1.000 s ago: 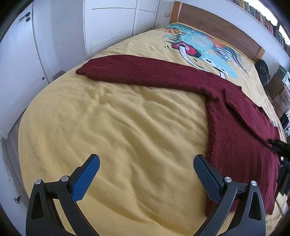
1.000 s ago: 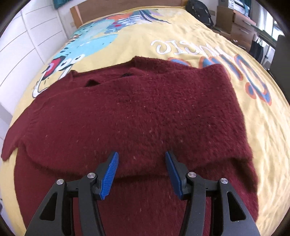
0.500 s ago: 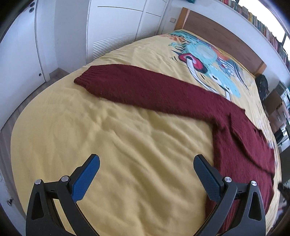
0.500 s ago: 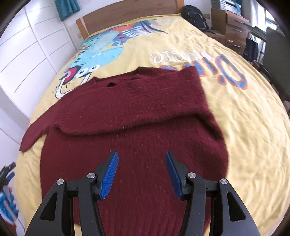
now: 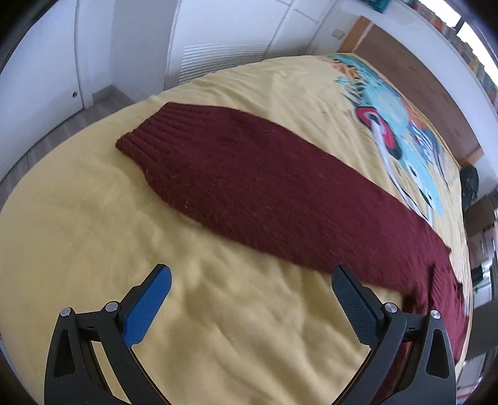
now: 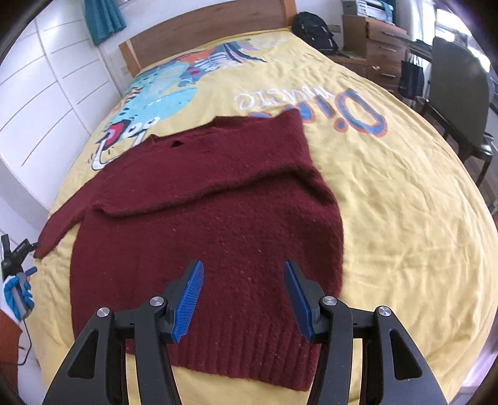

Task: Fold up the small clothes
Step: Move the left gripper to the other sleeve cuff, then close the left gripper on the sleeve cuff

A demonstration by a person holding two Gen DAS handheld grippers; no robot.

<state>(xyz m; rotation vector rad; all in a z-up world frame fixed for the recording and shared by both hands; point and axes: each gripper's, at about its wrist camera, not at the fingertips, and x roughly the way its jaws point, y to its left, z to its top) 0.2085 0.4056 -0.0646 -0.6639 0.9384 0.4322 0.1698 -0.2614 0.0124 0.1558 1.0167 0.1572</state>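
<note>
A dark red knitted sweater [image 6: 205,218] lies flat on the yellow bed cover [image 6: 404,218]. Its right sleeve is folded across the chest. Its left sleeve [image 5: 249,187] stretches out straight toward the bed's edge, cuff [image 5: 146,140] at the far end. My left gripper [image 5: 249,277] is open and empty above the bare cover, just short of that sleeve. My right gripper [image 6: 242,271] is open and empty over the sweater's lower body, near the ribbed hem [image 6: 249,352]. The left gripper also shows at the left edge of the right wrist view [image 6: 15,258].
The bed cover [image 5: 93,249] carries a colourful print [image 6: 162,93] near the wooden headboard [image 6: 202,25]. White wardrobe doors [image 5: 46,62] stand beyond the sleeve's cuff. A black chair [image 6: 460,93], drawers [image 6: 379,40] and a black backpack [image 6: 314,31] stand on the bed's right side.
My left gripper has moved closer to the outstretched sleeve. My right gripper has drawn back from the chest to the lower body, so the whole sweater shows. Both stayed open.
</note>
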